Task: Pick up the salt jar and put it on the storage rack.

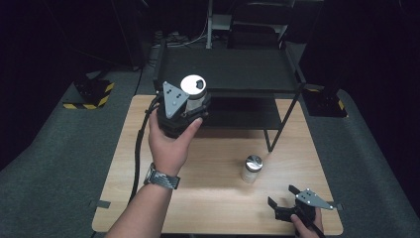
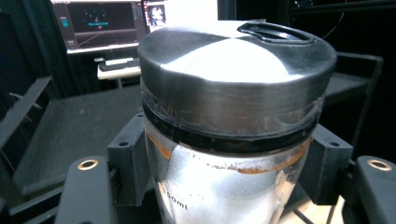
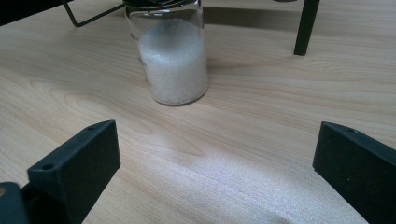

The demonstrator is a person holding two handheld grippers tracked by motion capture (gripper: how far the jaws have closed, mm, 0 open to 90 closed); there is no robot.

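left gripper clamped on clear glass jar with brushed-steel lid (rusty residue inside) | right gripper jaws spread, glass shaker of white grains ahead

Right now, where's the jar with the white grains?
In the high view the white-grain jar stands on the table's right half, just ahead of the open right gripper, near the black rack's leg.

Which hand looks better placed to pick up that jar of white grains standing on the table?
The right. Its claw is open and empty, low over the table near the jar of white grains. The left claw is shut on a metal-lidded jar, up by the black shelf.
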